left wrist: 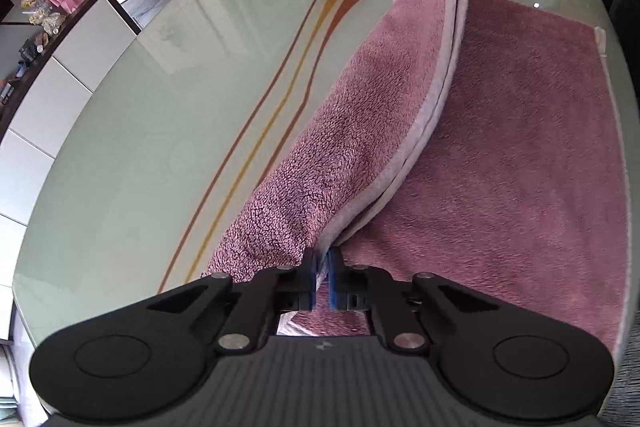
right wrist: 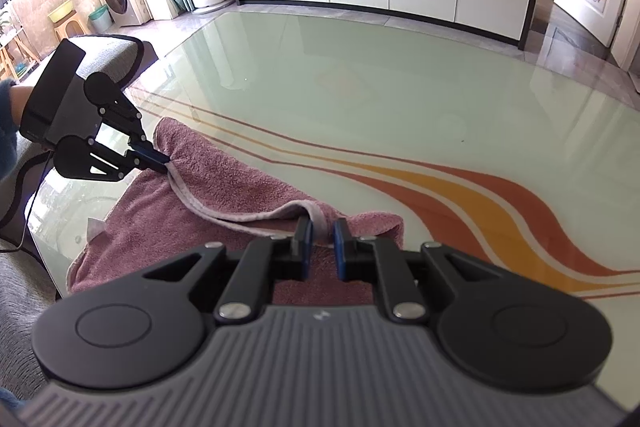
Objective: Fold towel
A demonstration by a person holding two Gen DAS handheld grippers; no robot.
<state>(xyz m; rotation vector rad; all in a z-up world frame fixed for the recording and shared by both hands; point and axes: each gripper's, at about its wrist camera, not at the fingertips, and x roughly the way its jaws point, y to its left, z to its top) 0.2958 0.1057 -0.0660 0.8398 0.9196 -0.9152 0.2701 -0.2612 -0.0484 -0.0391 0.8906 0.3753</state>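
Our left gripper pinches the pale hem of the pink towel, lifting one half over the half lying flat on the glass table, while our right gripper, nearly closed, clamps that hem's other corner.

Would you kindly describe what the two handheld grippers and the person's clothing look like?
Both the left gripper and right gripper are matte black with round pivot discs, silver rivets, a ribbed grey body bearing a small logo, and blue finger pads. A black cable trails from the left one. A dark blue sleeve shows.
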